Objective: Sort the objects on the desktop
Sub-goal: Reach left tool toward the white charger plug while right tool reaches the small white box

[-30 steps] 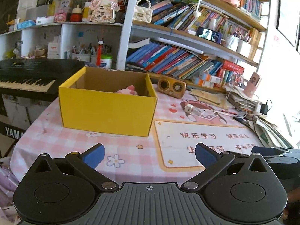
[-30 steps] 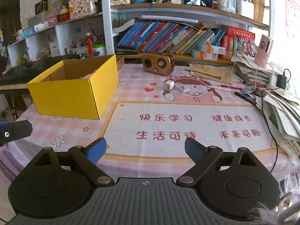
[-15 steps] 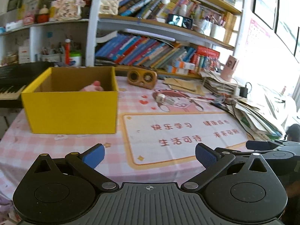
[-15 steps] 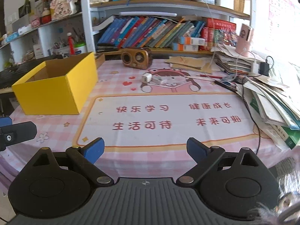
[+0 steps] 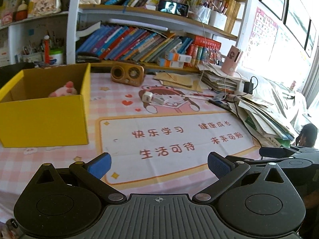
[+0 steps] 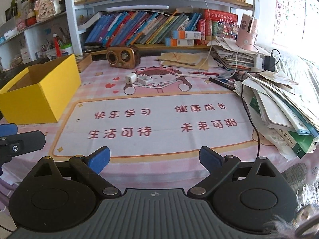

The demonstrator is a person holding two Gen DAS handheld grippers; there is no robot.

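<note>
**deskrat:** Pink checked worktop [image 6: 139,69] – where's the stuff to sort?

**umi_fan:** White charger cube [image 6: 131,78] mid-worktop, pink plush [image 5: 63,90] in yellow box [image 5: 43,119]. Left hand-held gripper [image 5: 158,164] and right hand-held gripper [image 6: 154,158] – both wide, empty.

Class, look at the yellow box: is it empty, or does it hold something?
Not empty. The yellow box is open-topped, with a pink plush toy inside.

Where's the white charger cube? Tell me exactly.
The white charger cube lies on the tablecloth's cartoon girl print, touching a flat white box on its right, just in front of the brown retro speaker.
</note>
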